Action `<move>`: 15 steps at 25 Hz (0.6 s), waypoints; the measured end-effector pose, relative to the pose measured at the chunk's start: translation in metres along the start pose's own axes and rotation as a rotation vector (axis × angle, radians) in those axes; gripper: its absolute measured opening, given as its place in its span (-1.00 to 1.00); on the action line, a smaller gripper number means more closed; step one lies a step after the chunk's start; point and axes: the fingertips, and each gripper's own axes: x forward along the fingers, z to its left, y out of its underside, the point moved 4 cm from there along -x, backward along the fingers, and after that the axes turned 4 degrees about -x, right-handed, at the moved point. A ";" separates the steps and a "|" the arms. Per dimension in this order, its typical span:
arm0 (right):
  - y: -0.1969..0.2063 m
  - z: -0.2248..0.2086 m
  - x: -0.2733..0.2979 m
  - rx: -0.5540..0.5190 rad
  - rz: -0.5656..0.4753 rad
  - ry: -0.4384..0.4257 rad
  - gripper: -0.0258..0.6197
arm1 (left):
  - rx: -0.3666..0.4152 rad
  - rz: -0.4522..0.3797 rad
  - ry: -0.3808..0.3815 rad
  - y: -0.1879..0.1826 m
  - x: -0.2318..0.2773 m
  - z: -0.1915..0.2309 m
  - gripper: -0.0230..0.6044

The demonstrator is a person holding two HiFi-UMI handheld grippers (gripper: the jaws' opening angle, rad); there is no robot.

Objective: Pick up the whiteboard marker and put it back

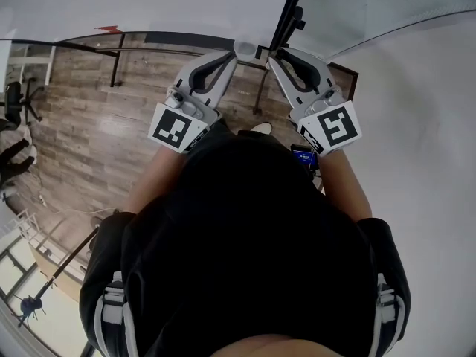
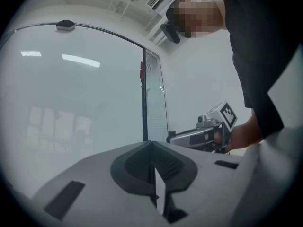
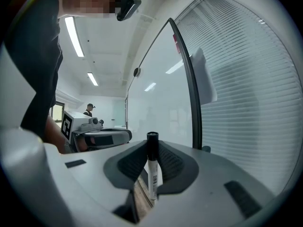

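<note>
Pinching the whiteboard marker (image 3: 152, 174) upright are the right tongs (image 3: 151, 144); the left tongs (image 2: 152, 148) sit closed, empty.

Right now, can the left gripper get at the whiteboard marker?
Probably not: the whiteboard marker is clamped upright in the right gripper, and the left gripper beside it has its jaws together.

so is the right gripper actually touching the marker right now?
Touching. In the right gripper view the whiteboard marker stands upright in the right gripper, with both jaws pressed against its sides and no gap showing.
</note>
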 end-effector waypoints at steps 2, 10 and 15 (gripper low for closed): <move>0.001 -0.001 -0.001 0.000 -0.005 -0.001 -0.73 | 0.006 0.015 -0.006 0.003 0.002 0.000 -0.91; 0.006 -0.007 -0.010 0.022 -0.012 0.002 -0.73 | 0.008 -0.027 0.018 -0.001 0.010 -0.006 -0.91; 0.007 -0.010 -0.011 0.019 -0.011 0.007 -0.73 | 0.011 0.058 0.008 0.010 0.011 -0.005 -0.91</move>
